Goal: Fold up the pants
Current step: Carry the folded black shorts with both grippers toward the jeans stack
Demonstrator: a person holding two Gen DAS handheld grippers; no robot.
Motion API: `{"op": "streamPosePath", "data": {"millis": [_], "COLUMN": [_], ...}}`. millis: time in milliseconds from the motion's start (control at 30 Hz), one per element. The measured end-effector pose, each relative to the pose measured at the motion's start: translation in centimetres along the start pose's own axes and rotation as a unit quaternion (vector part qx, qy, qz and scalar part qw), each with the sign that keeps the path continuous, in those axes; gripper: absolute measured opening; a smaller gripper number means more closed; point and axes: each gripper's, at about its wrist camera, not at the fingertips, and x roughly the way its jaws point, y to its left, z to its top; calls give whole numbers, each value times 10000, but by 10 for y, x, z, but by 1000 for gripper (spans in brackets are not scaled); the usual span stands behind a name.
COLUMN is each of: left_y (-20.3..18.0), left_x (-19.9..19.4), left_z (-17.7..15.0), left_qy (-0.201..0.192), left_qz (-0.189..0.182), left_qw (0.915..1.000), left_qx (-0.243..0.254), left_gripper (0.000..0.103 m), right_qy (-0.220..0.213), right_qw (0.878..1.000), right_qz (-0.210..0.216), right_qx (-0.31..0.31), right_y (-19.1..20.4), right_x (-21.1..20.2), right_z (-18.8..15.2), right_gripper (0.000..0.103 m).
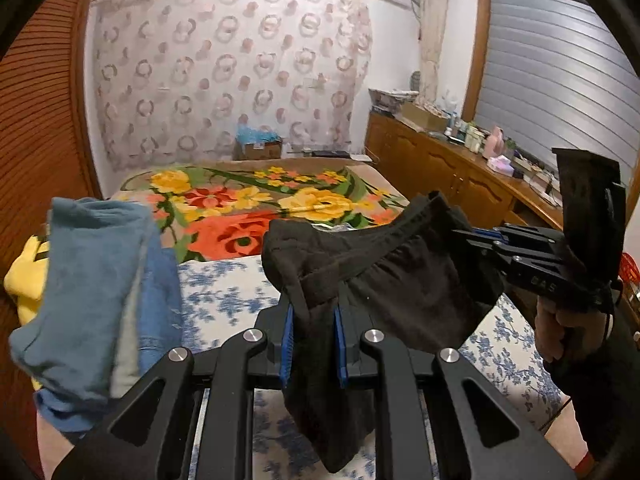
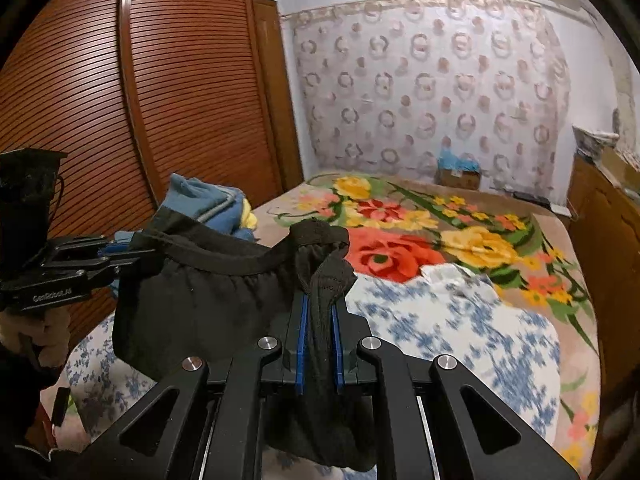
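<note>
Black pants (image 1: pixel 400 280) hang in the air above the bed, stretched by their elastic waistband between both grippers. My left gripper (image 1: pixel 314 312) is shut on one end of the waistband, with cloth bunched between its blue pads. My right gripper (image 2: pixel 320 312) is shut on the other end; it also shows in the left wrist view (image 1: pixel 472 236) at the right. The left gripper shows in the right wrist view (image 2: pixel 120 248) at the left, clamped on the pants (image 2: pixel 208 292). The legs hang down below both grippers.
The bed carries a floral blanket (image 1: pixel 248 200) and a blue-and-white flowered sheet (image 2: pixel 460 328). A pile of blue and yellow clothes (image 1: pixel 92 280) lies at the left. A louvred wooden wardrobe (image 2: pixel 140 100) stands left, a cluttered wooden cabinet (image 1: pixel 448 160) right.
</note>
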Motion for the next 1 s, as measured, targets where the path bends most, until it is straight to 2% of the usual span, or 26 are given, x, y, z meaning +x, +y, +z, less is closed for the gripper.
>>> {"op": "streamPosePath", "data": {"millis": [400, 700, 800, 1000], "left_y": [65, 101, 114, 135], "left_x": [-41, -65, -66, -61], "left_z": [10, 13, 7, -5], "left_qy": [-385, -728, -689, -578], "left_qz": [603, 1095, 1450, 1540], "left_qw": [9970, 9898, 9849, 9826], "left_qx": [-290, -541, -650, -862], "left_gripper": [18, 18, 18, 18], "right_qy": [-199, -564, -591, -329], "right_qw": [9969, 9894, 9868, 9835], "right_qz": [611, 974, 1050, 1068], "right_qx": [-444, -921, -1079, -1425], "right_y": [18, 34, 39, 56], "right_x": [76, 127, 149, 202], "right_z": [56, 93, 99, 110], "right_gripper": [10, 10, 10, 11]}}
